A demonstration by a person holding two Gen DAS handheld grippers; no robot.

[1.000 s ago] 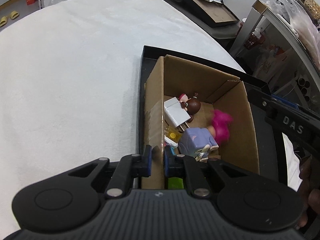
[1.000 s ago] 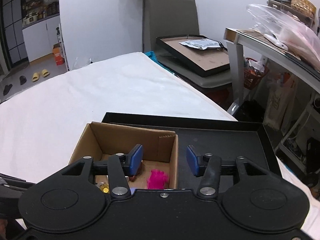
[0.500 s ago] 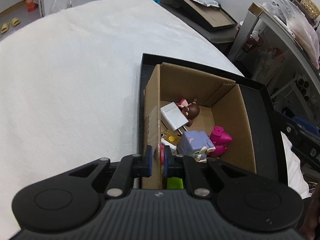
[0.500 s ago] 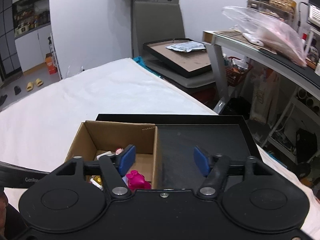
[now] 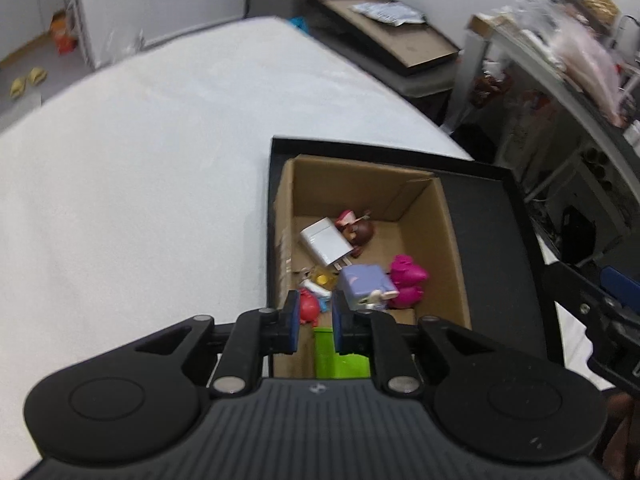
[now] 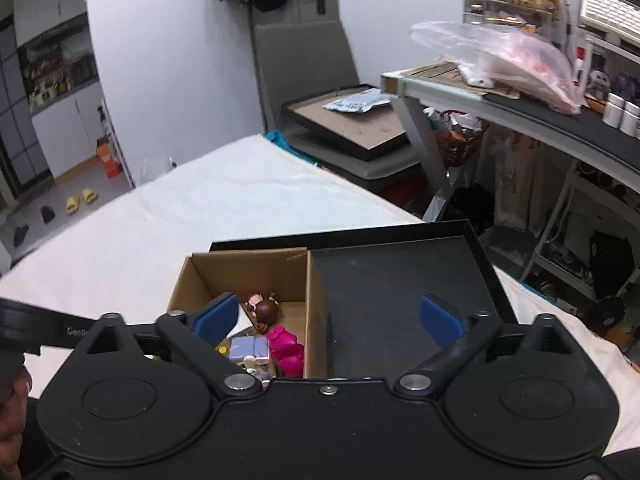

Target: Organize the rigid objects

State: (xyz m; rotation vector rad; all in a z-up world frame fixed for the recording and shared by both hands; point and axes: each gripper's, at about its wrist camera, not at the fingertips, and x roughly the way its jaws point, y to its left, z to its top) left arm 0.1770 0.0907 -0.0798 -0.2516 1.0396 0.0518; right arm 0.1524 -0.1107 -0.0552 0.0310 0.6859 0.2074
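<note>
A cardboard box (image 5: 360, 176) stands in the left part of a black tray (image 5: 492, 240). Inside lie a white charger cube (image 5: 324, 240), a brown-headed figurine (image 5: 360, 232), a purple cube (image 5: 366, 284), a magenta toy (image 5: 406, 280), a red toy (image 5: 310, 306) and a green block (image 5: 340, 354). My left gripper (image 5: 316, 316) hovers over the box's near left corner, its jaws a narrow gap apart and holding nothing. My right gripper (image 6: 328, 316) is wide open above the box (image 6: 256, 268) and the tray (image 6: 400, 280), with the magenta toy (image 6: 286, 348) below it.
The tray sits at the right edge of a white-covered surface (image 5: 140, 160). Beyond it a grey chair carries framed boards (image 6: 352, 124). A desk with a plastic bag (image 6: 500, 60) and shelves stands to the right.
The magenta toy dropped and settled in the box. My right gripper opened wider and drew up and back. The left jaws parted slightly off the box wall.
</note>
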